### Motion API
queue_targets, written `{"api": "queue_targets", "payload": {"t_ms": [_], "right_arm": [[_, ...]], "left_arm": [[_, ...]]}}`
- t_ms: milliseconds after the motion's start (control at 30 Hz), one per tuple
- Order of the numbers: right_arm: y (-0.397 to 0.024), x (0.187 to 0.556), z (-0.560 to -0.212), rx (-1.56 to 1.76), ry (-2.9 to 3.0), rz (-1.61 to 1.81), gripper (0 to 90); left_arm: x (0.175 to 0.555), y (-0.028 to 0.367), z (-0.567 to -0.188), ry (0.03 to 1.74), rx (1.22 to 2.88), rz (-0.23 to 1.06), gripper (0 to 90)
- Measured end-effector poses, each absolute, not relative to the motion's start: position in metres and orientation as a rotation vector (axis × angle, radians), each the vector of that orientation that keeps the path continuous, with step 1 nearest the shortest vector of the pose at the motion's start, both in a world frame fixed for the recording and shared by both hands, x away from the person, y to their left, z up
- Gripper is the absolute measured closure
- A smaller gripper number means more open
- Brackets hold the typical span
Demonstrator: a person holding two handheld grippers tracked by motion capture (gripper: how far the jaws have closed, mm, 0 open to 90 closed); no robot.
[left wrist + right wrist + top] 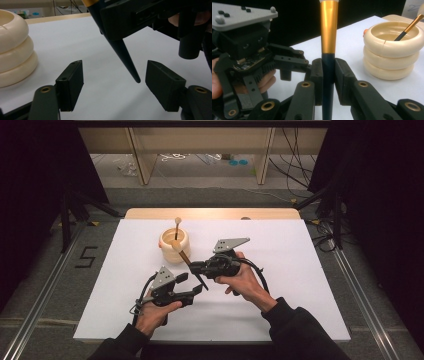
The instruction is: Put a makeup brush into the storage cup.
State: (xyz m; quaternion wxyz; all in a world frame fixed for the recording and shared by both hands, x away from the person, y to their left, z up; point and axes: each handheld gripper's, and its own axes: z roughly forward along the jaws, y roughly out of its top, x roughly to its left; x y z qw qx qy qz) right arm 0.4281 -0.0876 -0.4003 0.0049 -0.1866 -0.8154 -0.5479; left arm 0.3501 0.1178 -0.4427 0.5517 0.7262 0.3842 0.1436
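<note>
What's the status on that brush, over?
Right gripper shut on brush. Left gripper open, brush's pointed tip between its jaws, untouched. Cream holder beside them holds another brush; nothing blocking.

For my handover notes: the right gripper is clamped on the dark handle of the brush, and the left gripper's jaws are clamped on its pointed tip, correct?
Not quite: in the left gripper view the left gripper stands open, the brush tip between its jaws untouched. The right gripper does clamp the handle.

Cream holder (pixel 174 245) blocks ahead; bare table (pixel 300 290) rightward.

Right tongs (pixel 328 72) clamped tight, left tongs (pixel 113 85) parted just beneath them, both hands low.
</note>
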Motion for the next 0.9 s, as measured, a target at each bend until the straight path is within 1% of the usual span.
{"api": "queue_targets", "payload": {"t_ms": [133, 233, 333, 533, 667, 900], "right_arm": [[-0.0851, 0.4257, -0.4016, -0.573, -2.535, -1.706, 78.4], [-0.0846, 0.4253, -0.4016, -0.556, -2.539, -1.726, 78.4], [-0.0849, 0.4235, -0.4004, -0.556, -2.544, -1.717, 78.4], [-0.0858, 0.4227, -0.4002, -0.546, -2.540, -1.728, 78.4], [-0.0860, 0.4213, -0.3999, -0.547, -2.538, -1.730, 78.4], [-0.0866, 0.4195, -0.4019, -0.555, -2.535, -1.717, 78.4]], "left_arm": [[0.3498, 0.1161, -0.4426, 0.902, 1.712, 0.328, 38.2], [0.3527, 0.1172, -0.4429, 0.856, 1.726, 0.326, 43.7], [0.3527, 0.1164, -0.4430, 0.869, 1.704, 0.309, 49.8], [0.3538, 0.1170, -0.4425, 0.851, 1.697, 0.297, 57.7], [0.3530, 0.1169, -0.4419, 0.849, 1.690, 0.286, 62.0], [0.3528, 0.1160, -0.4415, 0.850, 1.666, 0.244, 66.9]]}}
